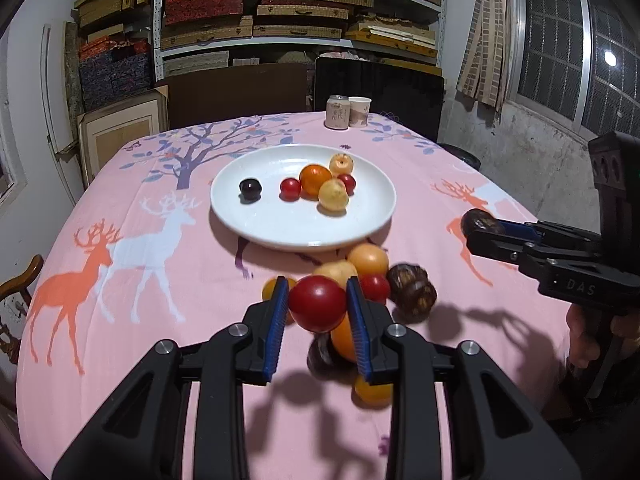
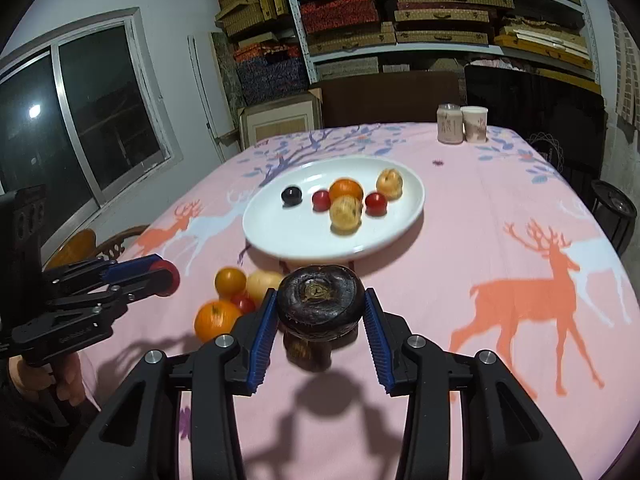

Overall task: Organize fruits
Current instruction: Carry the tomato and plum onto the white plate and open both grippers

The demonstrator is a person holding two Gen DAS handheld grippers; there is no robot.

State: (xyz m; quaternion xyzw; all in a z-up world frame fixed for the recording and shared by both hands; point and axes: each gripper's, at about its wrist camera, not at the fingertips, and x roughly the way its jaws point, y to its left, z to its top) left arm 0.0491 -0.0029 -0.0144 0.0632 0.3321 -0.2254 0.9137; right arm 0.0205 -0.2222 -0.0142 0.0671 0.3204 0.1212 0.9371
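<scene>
My left gripper (image 1: 318, 304) is shut on a red round fruit (image 1: 317, 303), held above a pile of loose fruits (image 1: 368, 260) on the pink cloth. My right gripper (image 2: 320, 306) is shut on a dark brown chestnut-like fruit (image 2: 320, 300), also lifted; it shows at the right of the left wrist view (image 1: 478, 222). The left gripper with the red fruit shows at the left of the right wrist view (image 2: 166, 278). A white plate (image 1: 280, 224) beyond the pile holds several fruits: a dark one (image 1: 250, 189), an orange (image 1: 315, 178), red and yellow ones.
A can (image 1: 338, 112) and a paper cup (image 1: 359, 111) stand at the table's far edge. Another dark brown fruit (image 1: 412, 286) lies in the pile. Chairs and shelves of boxes stand behind the table. A wooden chair (image 1: 16, 280) is at the left.
</scene>
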